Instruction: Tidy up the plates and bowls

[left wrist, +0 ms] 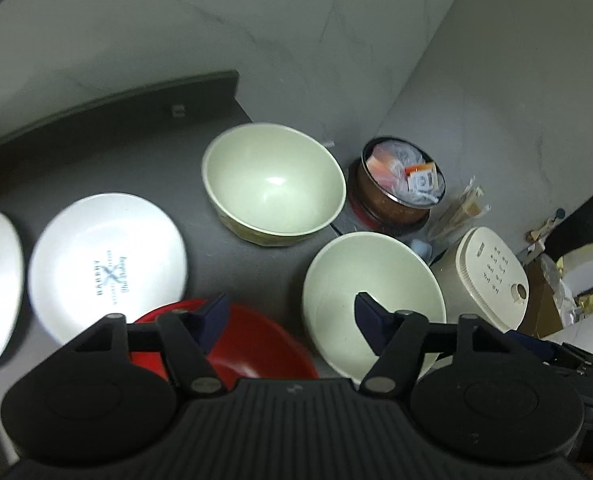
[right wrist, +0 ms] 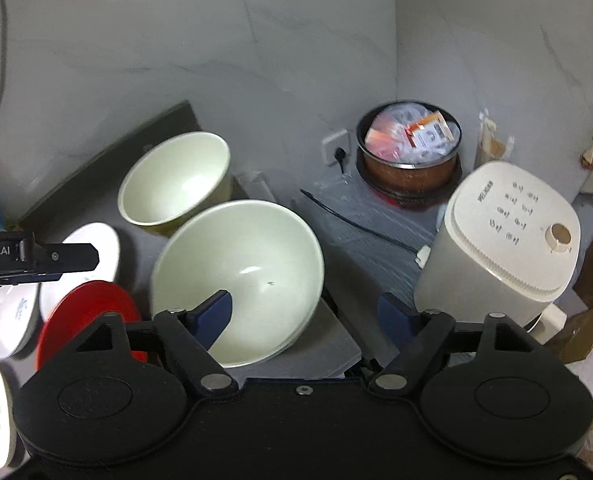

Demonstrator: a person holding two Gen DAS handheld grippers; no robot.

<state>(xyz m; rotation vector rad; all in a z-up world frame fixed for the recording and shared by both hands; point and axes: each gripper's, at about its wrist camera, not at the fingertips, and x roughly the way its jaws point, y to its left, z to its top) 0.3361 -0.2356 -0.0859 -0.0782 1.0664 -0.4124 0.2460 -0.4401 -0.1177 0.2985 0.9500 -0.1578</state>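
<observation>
Both pairs of tongs hang above the dark desk with their blue pads spread wide and nothing between them: the left tongs [left wrist: 290, 318] over the gap between the red plate [left wrist: 256, 344] and the nearer pale green bowl [left wrist: 372, 300], the right tongs [right wrist: 308, 314] over that same bowl's right rim.

The crockery is scattered. The nearer bowl sits at the desk's right edge, close beside a white rice cooker [right wrist: 500, 240]. A second, deeper green bowl [left wrist: 272, 184] stands nearer the back wall, clear of the first. Two white plates [left wrist: 108, 264] lie toward the left edge, and the red plate lies at the front, its rim just beside one of them.

These look like glazed ceramic or melamine; I cannot tell which. Either way they would be stiff, smooth and slick, and the bowls fairly heavy for a pinch grip. My guess is the rim is the only place to take hold, one pad inside the wall and one outside, squeezed firmly so the glaze does not slide. The plates lie flat, so a pad would need to get under an edge first. Anything dropped here could chip.

A brown pot [right wrist: 408, 152] stuffed with packets fills the back right corner.
</observation>
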